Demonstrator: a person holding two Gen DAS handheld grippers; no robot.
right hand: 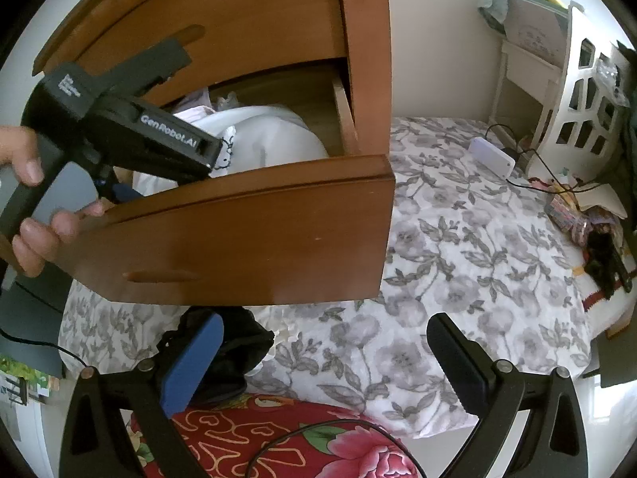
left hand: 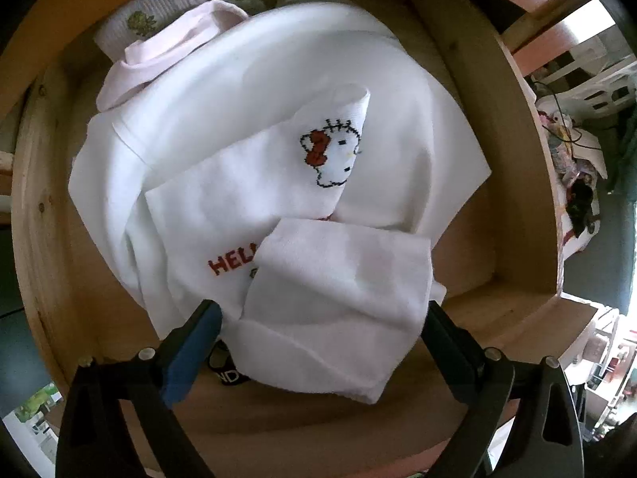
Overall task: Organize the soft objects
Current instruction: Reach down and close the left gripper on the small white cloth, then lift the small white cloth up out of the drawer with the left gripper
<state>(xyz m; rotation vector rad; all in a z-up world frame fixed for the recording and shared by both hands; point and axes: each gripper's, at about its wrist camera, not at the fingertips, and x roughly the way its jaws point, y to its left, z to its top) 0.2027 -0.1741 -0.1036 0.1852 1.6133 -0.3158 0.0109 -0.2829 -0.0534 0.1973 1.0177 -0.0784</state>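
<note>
Soft white knit socks (left hand: 302,207), folded flat, lie heaped in the smooth wooden drawer (left hand: 529,183); left gripper (left hand: 322,318) spread wide around one fold; right gripper (right hand: 326,338) wide open, empty, above floral bedding (right hand: 458,239).

The red lettering (left hand: 233,265) on the sock (left hand: 254,187) at centre frame is cut short after "HEL" by a folded white cloth (left hand: 338,279) laid over it. A black item (left hand: 231,374) at lower centre is mostly hidden under that cloth. In the right wrist view, the drawer (right hand: 239,231) contents are partly screened by the left gripper (right hand: 167,143), and the hand (right hand: 28,207) is cropped at the left edge.
</note>
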